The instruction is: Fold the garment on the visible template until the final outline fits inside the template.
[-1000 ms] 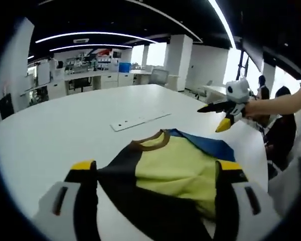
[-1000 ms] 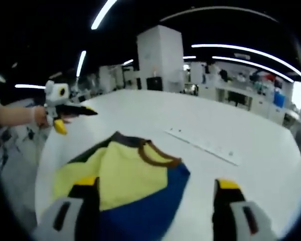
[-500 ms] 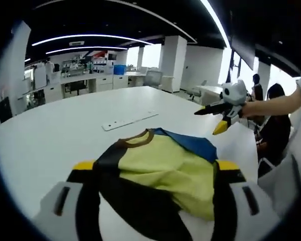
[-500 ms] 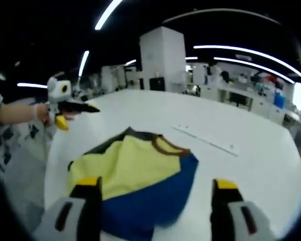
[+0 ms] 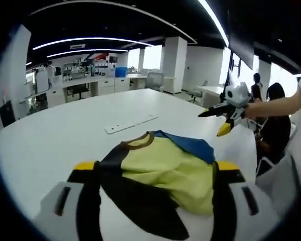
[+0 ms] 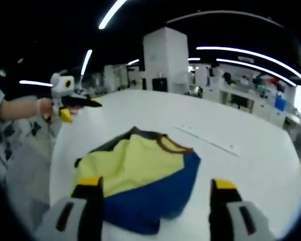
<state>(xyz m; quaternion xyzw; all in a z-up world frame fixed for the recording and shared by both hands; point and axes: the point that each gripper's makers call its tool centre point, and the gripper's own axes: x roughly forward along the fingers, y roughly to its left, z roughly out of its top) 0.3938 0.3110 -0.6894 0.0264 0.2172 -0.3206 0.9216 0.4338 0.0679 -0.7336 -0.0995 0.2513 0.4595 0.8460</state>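
Left gripper (image 5: 155, 173): jaws spread wide, yellow tips at lower left and lower right of the left gripper view, nothing between them but air. It hangs above the garment (image 5: 158, 173), not touching it. Right gripper (image 6: 155, 188): likewise released, jaws far apart at the bottom of the right gripper view, empty, held over the near blue edge of the cloth.

Change over the last second: in the right gripper view the garment has slid from lower left toward frame centre and sits further from the jaws. The whole scene shifted with it, so this reads as the camera drawing back, not the cloth moving. The left gripper view shifted only slightly. Each gripper appears raised in the other's view, at right and upper left, both a second ago and now.

Garment: lies bunched on the white table (image 5: 55, 135), in frame centre of both views; yellow panel up, blue panel on one side, black on the other, brown collar (image 6: 173, 145) away from the cameras. Pale strip (image 5: 130, 123) lies beyond the collar, apart from it.

Template outline: cannot make out under the cloth.

Judgement: both hands are off the garment; the fold looks compact, but fit to the template cannot be confirmed.
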